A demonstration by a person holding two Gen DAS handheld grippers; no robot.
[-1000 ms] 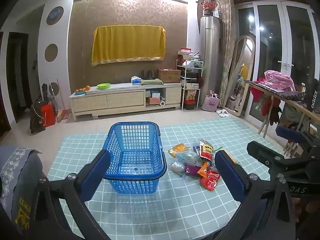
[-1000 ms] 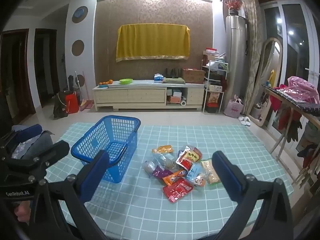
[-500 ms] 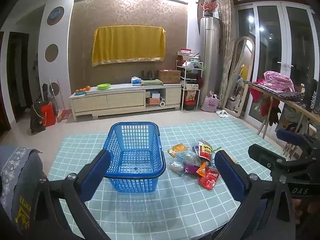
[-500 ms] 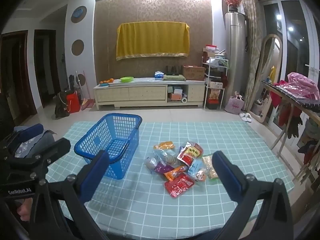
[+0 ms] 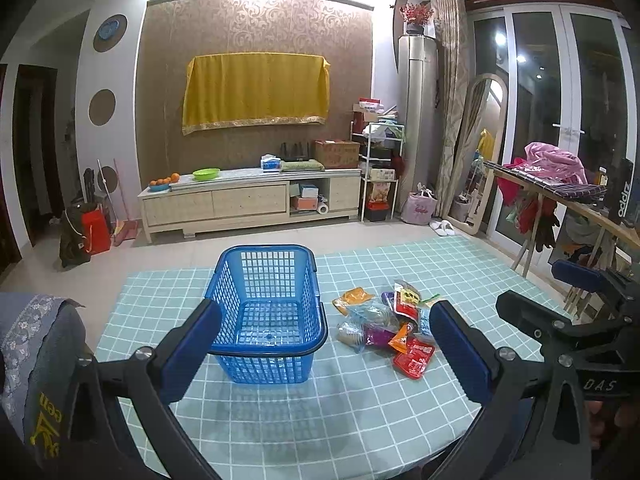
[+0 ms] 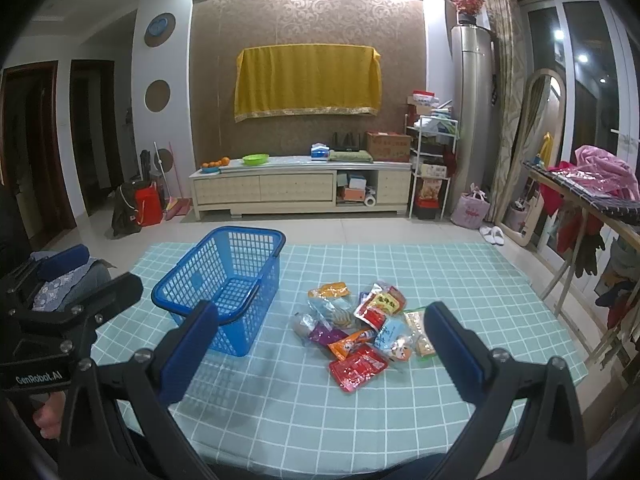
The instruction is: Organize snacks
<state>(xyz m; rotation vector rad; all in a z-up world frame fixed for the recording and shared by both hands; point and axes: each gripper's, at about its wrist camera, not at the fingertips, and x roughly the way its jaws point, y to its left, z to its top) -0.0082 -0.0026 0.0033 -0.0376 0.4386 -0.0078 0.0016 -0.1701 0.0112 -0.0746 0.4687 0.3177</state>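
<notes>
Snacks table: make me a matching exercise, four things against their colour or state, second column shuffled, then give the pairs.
Things:
1. basket
2. nearest flat packet
3. tablecloth
4. left gripper

States:
A. red
B. jaws wide open, holding nothing
C. blue, empty
D. pale green with a white grid

Pairs: 1-C, 2-A, 3-D, 4-B
</notes>
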